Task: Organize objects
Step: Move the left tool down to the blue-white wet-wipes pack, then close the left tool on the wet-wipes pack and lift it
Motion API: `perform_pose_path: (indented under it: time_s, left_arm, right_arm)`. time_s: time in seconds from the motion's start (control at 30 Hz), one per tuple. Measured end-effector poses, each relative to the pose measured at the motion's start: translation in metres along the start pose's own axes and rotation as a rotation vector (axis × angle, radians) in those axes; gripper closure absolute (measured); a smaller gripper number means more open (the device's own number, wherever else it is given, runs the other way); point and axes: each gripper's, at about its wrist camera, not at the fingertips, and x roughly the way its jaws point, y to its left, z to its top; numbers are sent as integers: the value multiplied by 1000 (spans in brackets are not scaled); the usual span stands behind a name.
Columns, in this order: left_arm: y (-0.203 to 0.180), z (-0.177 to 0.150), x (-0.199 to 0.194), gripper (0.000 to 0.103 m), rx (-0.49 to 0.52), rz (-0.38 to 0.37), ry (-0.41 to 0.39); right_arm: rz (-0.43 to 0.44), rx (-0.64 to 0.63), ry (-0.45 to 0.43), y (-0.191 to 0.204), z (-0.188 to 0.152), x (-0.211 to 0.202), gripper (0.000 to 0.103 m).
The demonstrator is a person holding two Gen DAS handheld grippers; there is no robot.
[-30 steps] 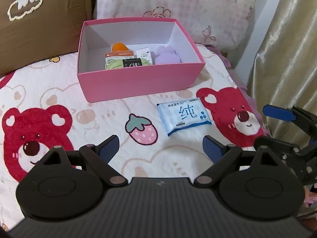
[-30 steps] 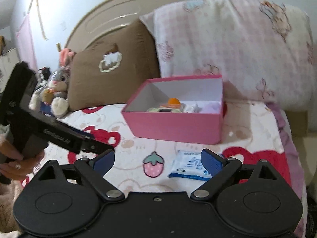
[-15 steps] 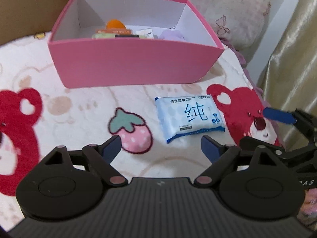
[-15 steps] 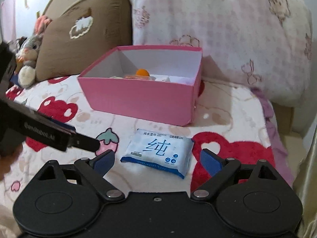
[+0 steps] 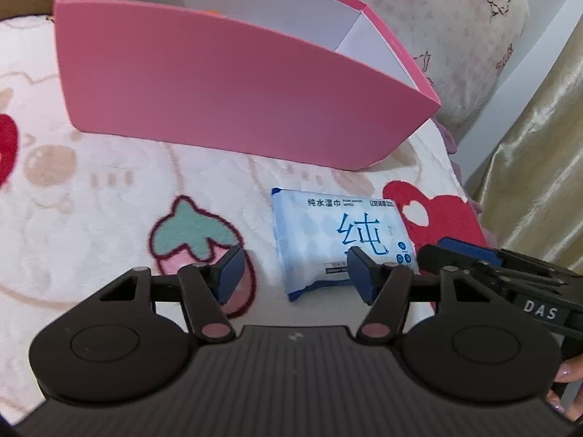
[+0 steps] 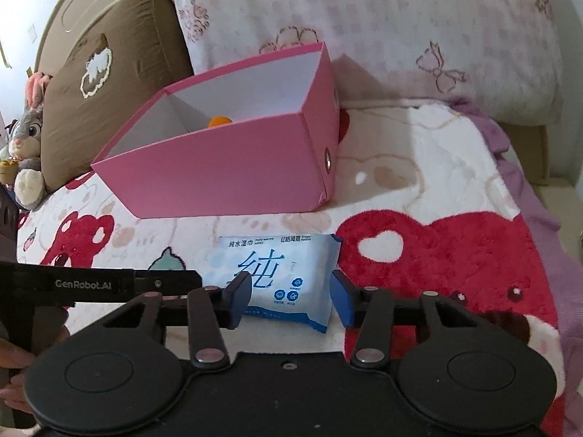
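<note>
A blue and white wet-wipes pack (image 5: 339,233) (image 6: 280,269) lies flat on the bear-print blanket, just in front of the pink box (image 5: 218,83) (image 6: 218,171). My left gripper (image 5: 295,275) hangs low over the pack's left half, its jaws closing; its right finger overlaps the pack and its left one is over the strawberry print. My right gripper (image 6: 290,302) straddles the pack's near right part, jaws closing, with the right pad at the pack's right edge. No squeeze shows on the pack. An orange thing (image 6: 219,121) peeks out inside the box.
A brown cushion (image 6: 109,73) and a pink pillow (image 6: 364,18) stand behind the box. A plush rabbit (image 6: 25,138) sits far left. The gold curtain (image 5: 539,145) hangs past the bed's right edge. A person's fingers (image 5: 566,367) hold the right gripper.
Both grippers have come down and forward onto the wipes pack, and both pairs of jaws have narrowed. The pack and the box have not moved.
</note>
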Motion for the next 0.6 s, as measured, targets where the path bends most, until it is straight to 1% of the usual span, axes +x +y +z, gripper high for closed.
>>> perform_pose_path:
  time_s: [0.03,0.13,0.2,0.23,0.27,0.33,0.43,0.47,0.5,0.6]
  left_arm:
    - [0,-1,5,49,1,-3,6]
    - [-4,-3,14,50,15,-1,9]
    - [-4,-4,16,53,5,-18,3]
    - [-4,-4,17,58,-4,-28,5]
    - [-3,-5,19,61,-15,-44,9]
    - [-1,-7,23,66,-37,-52,20]
    - [-1,-8,25,66,-46,-52,20]
    - [-1,-6,26,66,-51,-49,22]
    - [0,-5,27,64,-60,-47,23]
    - [1,-1,32,64,-83,-48,20]
  right_arm:
    - [-5,2,4,-1,0,3,50]
    - [-10,21,14,-4,0,12,51]
    - [-18,37,23,-6,-1,19,51]
    - [-20,45,28,-7,-3,22,53]
    - [-17,51,37,-8,-5,26,59]
    - [-25,65,35,-8,-11,32,60]
    - [-27,99,23,-8,-15,33,62]
    - [-27,106,25,-8,-15,33,62]
    - [-27,112,28,-9,-14,33,62]
    - [-26,118,35,-9,-13,35,62]
